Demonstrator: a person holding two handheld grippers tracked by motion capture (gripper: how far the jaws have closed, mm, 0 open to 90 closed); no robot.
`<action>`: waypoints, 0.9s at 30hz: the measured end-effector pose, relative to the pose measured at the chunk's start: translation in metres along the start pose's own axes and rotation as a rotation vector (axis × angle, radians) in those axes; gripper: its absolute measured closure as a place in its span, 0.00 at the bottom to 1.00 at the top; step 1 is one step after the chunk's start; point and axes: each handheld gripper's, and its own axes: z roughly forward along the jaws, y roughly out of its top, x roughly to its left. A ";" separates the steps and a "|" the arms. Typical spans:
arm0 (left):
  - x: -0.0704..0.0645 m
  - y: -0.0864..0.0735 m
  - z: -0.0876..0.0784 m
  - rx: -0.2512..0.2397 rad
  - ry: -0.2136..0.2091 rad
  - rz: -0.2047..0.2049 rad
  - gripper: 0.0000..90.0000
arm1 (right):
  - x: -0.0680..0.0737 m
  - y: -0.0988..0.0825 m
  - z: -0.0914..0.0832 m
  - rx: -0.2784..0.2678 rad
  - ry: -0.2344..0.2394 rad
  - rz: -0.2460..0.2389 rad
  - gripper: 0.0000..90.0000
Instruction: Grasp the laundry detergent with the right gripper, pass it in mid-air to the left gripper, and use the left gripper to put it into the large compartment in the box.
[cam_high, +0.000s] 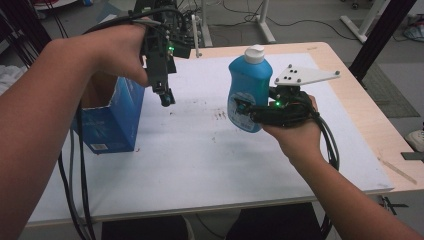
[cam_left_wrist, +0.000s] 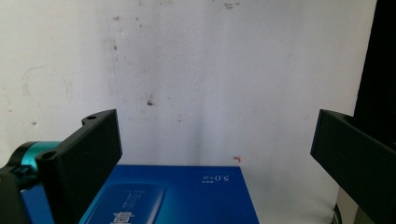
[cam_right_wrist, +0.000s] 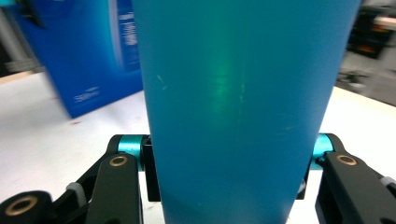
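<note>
Bottle (cam_high: 248, 87), blue plastic with a white cap, upright and lifted clear of the table (cam_high: 200, 160), right of centre. We log the right tongs (cam_high: 245, 111) clenched on its lower body from the right side; in the right gripper view the bottle's wall (cam_right_wrist: 238, 107) sits between both jaws and hides the table beyond them. Its label is turned partly away and we cannot read it.

Box (cam_high: 112, 117), blue carton, standing on the left part of the table with its top open. The person's left forearm (cam_high: 45, 130) covers its near left edge and much of the opening, so we cannot make out any contents. In the left gripper view its printed top face (cam_left_wrist: 173, 196) is cut off at the lower edge; the text there is upside down and mostly illegible.

Left tongs (cam_high: 165, 97), held in the air just right of the box, pointing down, jaws spread wide with nothing between them; we see white table surface (cam_left_wrist: 210, 84) in the gap.

Table cover, white, with small dark stains (cam_high: 220, 115) near the middle. Far floor with cables (cam_high: 235, 12), dim and indistinct.
</note>
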 end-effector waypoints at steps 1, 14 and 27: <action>-0.001 0.002 0.000 0.000 -0.001 0.003 0.02 | 0.000 0.000 0.001 -0.003 0.023 -0.006 0.51; -0.009 0.023 -0.002 -0.007 -0.016 0.054 0.02 | -0.004 0.001 0.011 -0.009 0.292 -0.069 0.51; -0.022 0.033 -0.014 -0.033 -0.030 0.090 0.02 | 0.004 0.009 0.036 0.014 0.466 -0.137 0.52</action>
